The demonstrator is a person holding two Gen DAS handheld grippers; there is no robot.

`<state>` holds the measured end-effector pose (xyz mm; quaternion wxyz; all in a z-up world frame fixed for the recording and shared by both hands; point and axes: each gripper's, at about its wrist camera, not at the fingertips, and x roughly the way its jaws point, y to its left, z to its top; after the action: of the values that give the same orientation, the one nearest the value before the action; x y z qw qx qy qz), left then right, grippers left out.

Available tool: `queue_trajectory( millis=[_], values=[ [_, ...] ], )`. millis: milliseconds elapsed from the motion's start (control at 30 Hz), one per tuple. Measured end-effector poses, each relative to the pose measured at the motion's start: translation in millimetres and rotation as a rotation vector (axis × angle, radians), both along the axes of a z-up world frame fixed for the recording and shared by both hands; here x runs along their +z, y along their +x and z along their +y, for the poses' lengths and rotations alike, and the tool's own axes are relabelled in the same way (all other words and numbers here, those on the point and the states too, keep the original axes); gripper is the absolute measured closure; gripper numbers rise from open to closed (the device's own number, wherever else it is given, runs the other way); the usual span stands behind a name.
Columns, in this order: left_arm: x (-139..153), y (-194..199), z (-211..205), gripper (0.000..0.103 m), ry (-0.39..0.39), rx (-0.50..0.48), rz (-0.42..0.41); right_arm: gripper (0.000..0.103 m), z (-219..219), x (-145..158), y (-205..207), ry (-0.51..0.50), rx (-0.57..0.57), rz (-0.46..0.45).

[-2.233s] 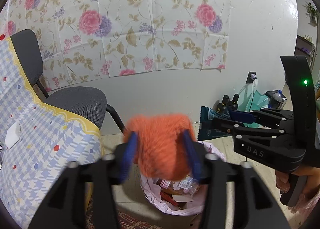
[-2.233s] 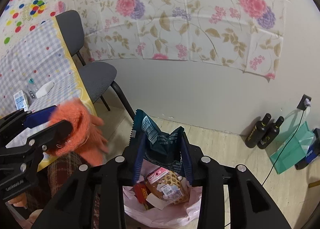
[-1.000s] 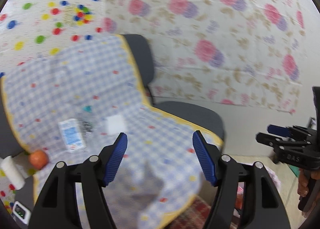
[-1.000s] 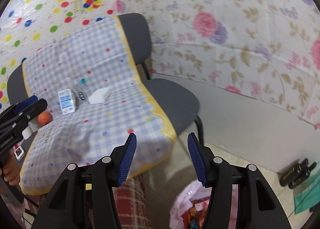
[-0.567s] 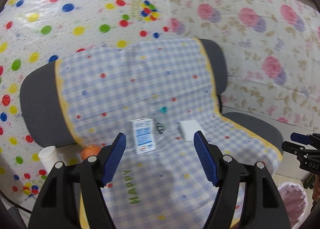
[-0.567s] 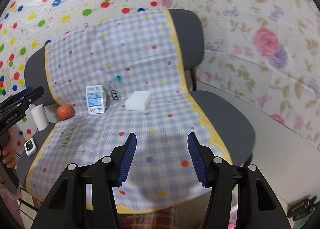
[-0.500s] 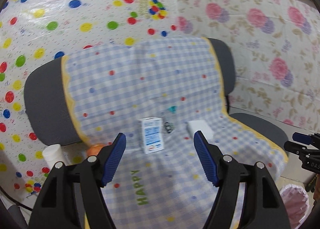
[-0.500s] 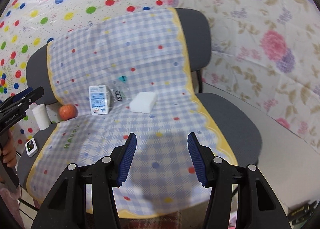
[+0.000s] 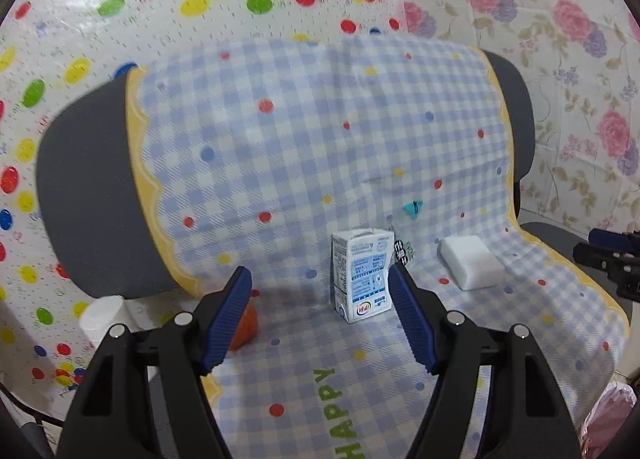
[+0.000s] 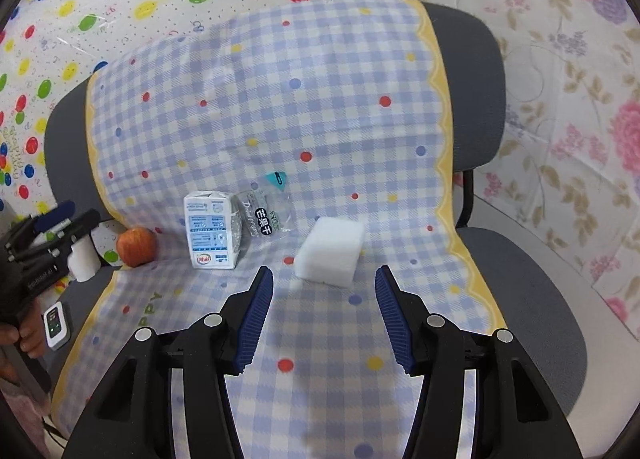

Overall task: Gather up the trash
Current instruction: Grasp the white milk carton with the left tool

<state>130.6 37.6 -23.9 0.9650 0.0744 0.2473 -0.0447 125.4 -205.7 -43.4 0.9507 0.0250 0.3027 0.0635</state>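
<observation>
Our left gripper [image 9: 320, 323], open and empty, faces the upright carton [image 9: 362, 275] just ahead; our right gripper [image 10: 324, 319], also open, faces the white block [image 10: 330, 255], lying crosswise.

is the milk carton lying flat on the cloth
No, the carton stands upright on the checked cloth, between the apple and the white sponge.

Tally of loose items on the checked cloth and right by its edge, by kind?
Carton: 1
White foam block: 1
Clear snack wrapper: 1
Teal scrap: 1
Apple: 1, beside the cloth's edge
White cup: 1, beside the apple
Small device with a screen: 1
Total: 7
</observation>
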Motion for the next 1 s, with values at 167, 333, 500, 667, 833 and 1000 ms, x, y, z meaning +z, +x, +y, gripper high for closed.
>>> queue_trajectory(
  millis=[167, 333, 500, 667, 833, 1000],
  values=[
    [-37.9, 40.6, -3.9, 0.027, -0.031, -0.031, 0.102, 0.048, 6.7, -15.3, 38.1, -0.003, 0.014, 0.048],
    [-63.5, 71.9, -4.7, 0.027, -0.071, -0.041, 0.164, 0.048, 9.5, -34.1, 68.3, 0.004, 0.021, 0.098],
    [-84.2, 103.6, -3.6, 0.027, -0.123, -0.033, 0.217, 0.048, 7.1, -48.3, 89.2, 0.02, 0.024, 0.132],
    [-96.8, 127.8, -6.8, 0.027, -0.144, -0.045, 0.249, 0.048, 3.9, -56.1, 103.2, 0.027, 0.033, 0.158],
    [-103.0, 145.7, -8.6, 0.027, -0.16, -0.076, 0.267, 0.046, 3.5, -62.0, 115.6, 0.034, 0.047, 0.177],
    [-113.3, 162.0, -11.4, 0.027, -0.196, -0.149, 0.355, 0.046, 1.1, -66.6, 122.0, 0.036, 0.042, 0.188]
  ],
)
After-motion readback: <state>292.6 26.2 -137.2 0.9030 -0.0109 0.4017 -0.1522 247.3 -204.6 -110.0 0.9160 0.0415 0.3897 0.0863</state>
